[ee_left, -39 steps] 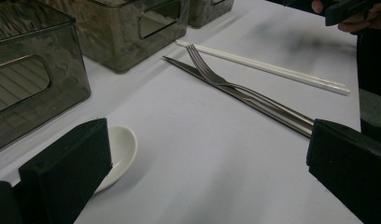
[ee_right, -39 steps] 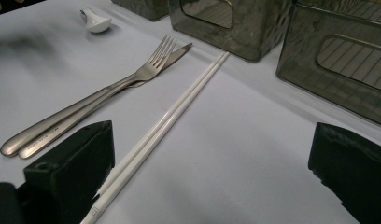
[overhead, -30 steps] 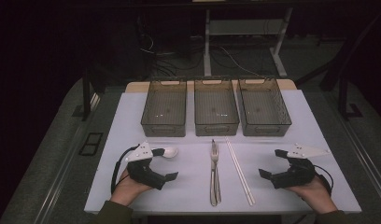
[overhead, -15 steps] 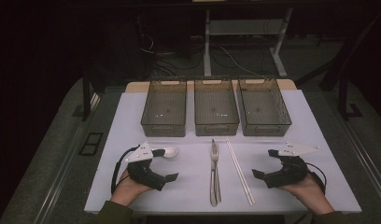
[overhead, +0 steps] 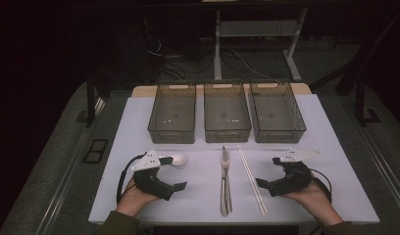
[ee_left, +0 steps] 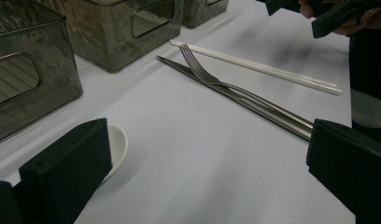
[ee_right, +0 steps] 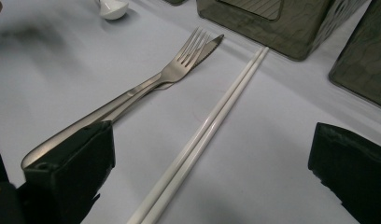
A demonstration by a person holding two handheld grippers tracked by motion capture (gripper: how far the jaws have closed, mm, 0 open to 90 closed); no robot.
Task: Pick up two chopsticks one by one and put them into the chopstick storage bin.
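Note:
A steel fork point(overhead: 225, 164) and knife point(overhead: 223, 196) lie together mid-mat, with white chopsticks point(overhead: 249, 178) just to their right and a white spoon point(overhead: 174, 159) to the left. My left gripper point(overhead: 170, 176) rests open on the mat, one jaw beside the spoon point(ee_left: 117, 145), facing the fork point(ee_left: 202, 73). My right gripper point(overhead: 268, 173) is open close to the right of the chopsticks. In the right gripper view, the chopsticks point(ee_right: 207, 130) run between its spread jaws, and the fork point(ee_right: 181, 63) and knife point(ee_right: 212, 44) lie to the left.
Three dark translucent bins point(overhead: 171, 115) point(overhead: 226, 113) point(overhead: 277, 113) stand in a row at the back of the white mat point(overhead: 330, 147). A strip of bare mat separates them from the cutlery. The table's edges drop to dark floor on both sides.
My right gripper has slid left toward the chopsticks. The left gripper and the cutlery have stayed where they were.

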